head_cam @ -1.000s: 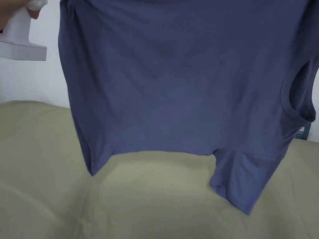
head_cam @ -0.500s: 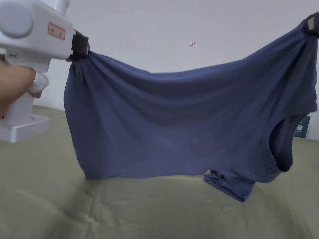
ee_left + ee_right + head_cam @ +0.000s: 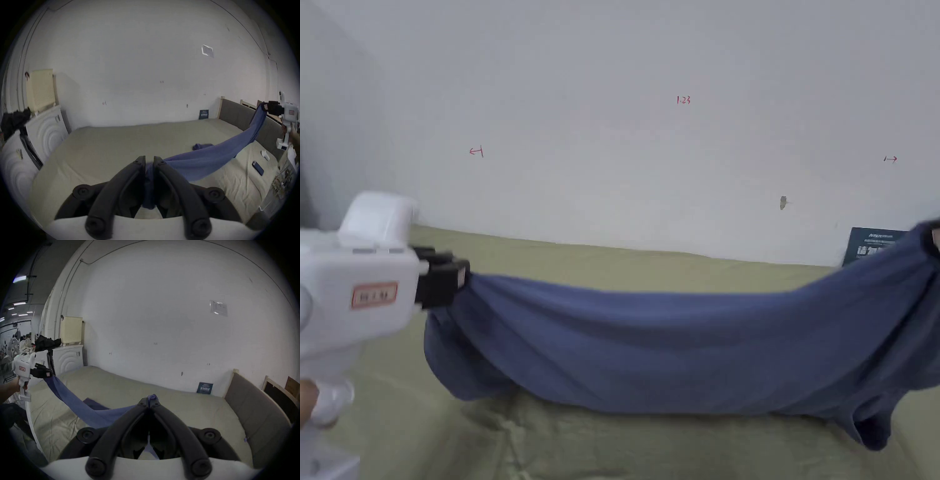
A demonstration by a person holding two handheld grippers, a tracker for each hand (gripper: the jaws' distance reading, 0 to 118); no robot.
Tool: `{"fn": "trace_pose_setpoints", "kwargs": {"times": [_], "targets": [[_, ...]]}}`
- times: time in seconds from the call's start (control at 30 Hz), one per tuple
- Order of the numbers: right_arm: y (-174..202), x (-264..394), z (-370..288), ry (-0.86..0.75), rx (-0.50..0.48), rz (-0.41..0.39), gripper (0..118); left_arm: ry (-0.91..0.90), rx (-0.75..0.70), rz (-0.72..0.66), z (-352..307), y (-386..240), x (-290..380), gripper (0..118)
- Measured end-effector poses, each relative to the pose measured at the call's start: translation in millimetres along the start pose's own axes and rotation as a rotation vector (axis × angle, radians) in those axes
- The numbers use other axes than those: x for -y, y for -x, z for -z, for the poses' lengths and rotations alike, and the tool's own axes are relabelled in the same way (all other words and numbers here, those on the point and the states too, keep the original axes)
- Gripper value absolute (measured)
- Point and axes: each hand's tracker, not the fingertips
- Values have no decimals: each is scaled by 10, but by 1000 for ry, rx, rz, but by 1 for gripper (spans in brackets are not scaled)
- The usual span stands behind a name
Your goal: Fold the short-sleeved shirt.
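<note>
Left claw [image 3: 149, 160] clenched on a bunched edge of the blue shirt [image 3: 675, 350], cloth pinched between both jaws and hanging down behind them. Right claw [image 3: 150, 400] likewise clamped on the shirt's other end, a small tuft poking past the tips. Between the two, stretched wide and sagging in the middle, lower part just touching the bed [image 3: 650, 450] near its front edge, one sleeve drooping toward the right. Judging by that: shirt spread out and being lowered for laying flat, no fold made; still to come, setting it down smooth, turning in the sleeves and sides, doubling it over. Underneath, a pale olive sheet, lightly creased, reaching back to the plain white wall [image 3: 650, 156]. At the bed's far right corner, a dark booklet [image 3: 204, 388] leaning on the wall, next to a grey padded headboard [image 3: 253, 408]. By the left edge, white cabinets [image 3: 69, 358] topped with a cream basket [image 3: 70, 330] and dark clothes [image 3: 47, 341]. Toward the near right edge, a phone [image 3: 257, 168].
</note>
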Motion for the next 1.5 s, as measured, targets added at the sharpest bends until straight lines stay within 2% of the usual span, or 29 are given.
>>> {"fn": "trace_pose_setpoints", "kwargs": {"times": [0.13, 0.23, 0.3, 0.37, 0.47, 0.6, 0.87, 0.9, 0.93, 0.97, 1.0, 1.03, 1.07, 1.2, 1.37, 1.4, 1.43, 1.47, 1.5], "targets": [[125, 469, -319, 43, -22, 17, 0, 56, 34, -41, -246, 30, 552, 12], [249, 828, -575, 62, 5, -30, 0, 97, 62, -86, -424, 56, 906, 12], [257, 1034, -728, 81, -1, 4, 0, 117, 62, -78, -522, 49, 1118, 12], [274, 1266, -861, 117, -21, 84, 0, 135, 59, -56, -627, 10, 1354, 12], [357, 1534, -1014, 137, 7, 79, 0, 167, 57, -54, -711, -1, 1612, 11], [393, 1894, -1136, 199, 14, 180, 0, 201, 52, -92, -819, -67, 1864, 11], [483, 2533, -1159, 377, 20, 253, 0, 287, 54, -177, -744, -70, 2296, 11], [468, 2567, -1169, 384, 22, 249, 8, 278, 68, -198, -773, -97, 2292, 11], [464, 2579, -1191, 405, 46, 244, 43, 272, 55, -200, -795, -142, 2291, 15], [454, 2584, -1217, 398, 78, 250, 82, 265, 34, -201, -815, -181, 2288, 31], [429, 2591, -1241, 393, 87, 252, 105, 245, 18, -209, -850, -215, 2281, 58], [404, 2583, -1302, 353, 95, 272, 108, 209, -5, -227, -893, -239, 2280, 92], [437, 2503, -1350, 316, 90, 279, 108, 197, -8, -238, -923, -270, 2261, 100], [551, 2149, -1420, 273, 121, 222, 108, 90, -68, -228, -1075, -447, 2078, 99], [785, 1777, -1491, 185, 170, 167, 108, -16, -156, -47, -1280, -883, 1791, 95], [840, 1735, -1521, 177, 172, 163, 107, -37, -160, -31, -1338, -960, 1777, 88], [913, 1704, -1578, 161, 176, 160, 98, -58, -145, -19, -1399, -1035, 1779, 65], [1010, 1670, -1614, 141, 187, 152, 80, -41, -133, -23, -1438, -1096, 1780, 39], [1083, 1671, -1644, 138, 198, 147, 49, -36, -128, -27, -1469, -1149, 1786, 15]]}}
